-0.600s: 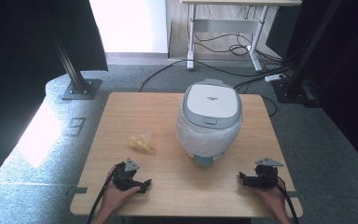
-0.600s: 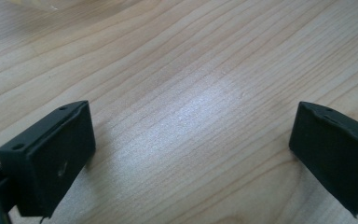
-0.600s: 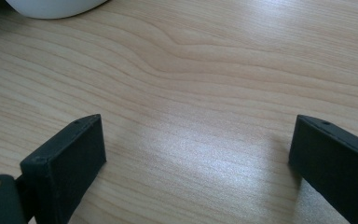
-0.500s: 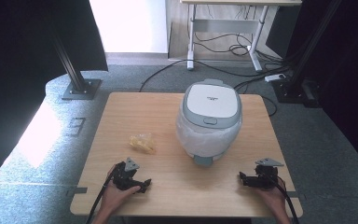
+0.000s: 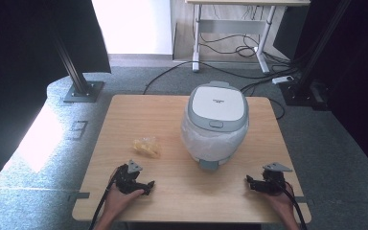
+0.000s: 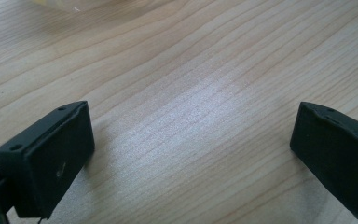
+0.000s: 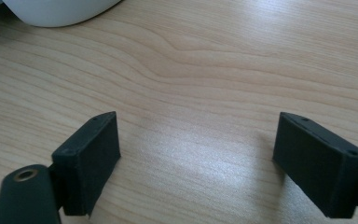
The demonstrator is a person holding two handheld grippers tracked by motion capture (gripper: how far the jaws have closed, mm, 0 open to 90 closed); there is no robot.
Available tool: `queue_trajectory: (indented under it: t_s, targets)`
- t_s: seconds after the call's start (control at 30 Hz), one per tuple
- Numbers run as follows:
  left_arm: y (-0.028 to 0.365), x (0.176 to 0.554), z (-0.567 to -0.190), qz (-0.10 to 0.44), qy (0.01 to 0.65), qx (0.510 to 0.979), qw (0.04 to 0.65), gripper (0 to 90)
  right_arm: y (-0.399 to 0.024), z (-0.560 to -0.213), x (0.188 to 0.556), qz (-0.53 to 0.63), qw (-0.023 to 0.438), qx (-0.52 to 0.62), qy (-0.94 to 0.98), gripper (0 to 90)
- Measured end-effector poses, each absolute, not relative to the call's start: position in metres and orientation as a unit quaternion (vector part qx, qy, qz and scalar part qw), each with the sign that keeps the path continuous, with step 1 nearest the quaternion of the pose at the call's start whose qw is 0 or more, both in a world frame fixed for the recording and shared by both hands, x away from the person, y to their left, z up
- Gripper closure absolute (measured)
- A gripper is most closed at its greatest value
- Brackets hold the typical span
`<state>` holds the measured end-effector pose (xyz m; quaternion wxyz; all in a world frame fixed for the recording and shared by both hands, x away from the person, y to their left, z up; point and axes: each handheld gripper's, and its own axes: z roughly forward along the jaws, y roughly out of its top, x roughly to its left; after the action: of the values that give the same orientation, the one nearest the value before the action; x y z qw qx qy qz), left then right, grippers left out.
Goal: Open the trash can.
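A white and grey rice cooker (image 5: 216, 122) with its lid down stands in the middle of the wooden table (image 5: 139, 110). A small yellow crinkled packet (image 5: 146, 146) lies to its left. My left gripper (image 5: 148, 185) rests low near the front left edge, held by a hand; its jaws stand wide apart over bare wood (image 6: 191, 130). My right gripper (image 5: 249, 182) rests near the front right edge, also open with nothing between its jaws. The cooker's white base (image 7: 56, 11) shows at the top left of the right gripper view.
Beyond the table are a grey carpet floor, black metal stands (image 5: 79, 86) at the left and right, cables (image 5: 230, 52) and a desk frame at the back. Bare wood lies between the two grippers along the front edge.
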<state>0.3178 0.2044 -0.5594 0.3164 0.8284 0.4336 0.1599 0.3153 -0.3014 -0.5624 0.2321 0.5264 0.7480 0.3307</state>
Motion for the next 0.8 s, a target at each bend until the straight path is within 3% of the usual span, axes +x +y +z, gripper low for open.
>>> queue_trajectory:
  t_s: [0.37,0.8]
  targets:
    - [0.204,0.318,-0.559,0.16,0.434,0.828,0.316,0.0,-0.308,-0.56,0.312,0.353,0.23,0.524,0.74,27.5]
    - [0.204,0.319,-0.559,0.16,0.433,0.829,0.316,0.0,-0.323,-0.522,0.285,0.449,0.225,0.497,0.707,60.8]
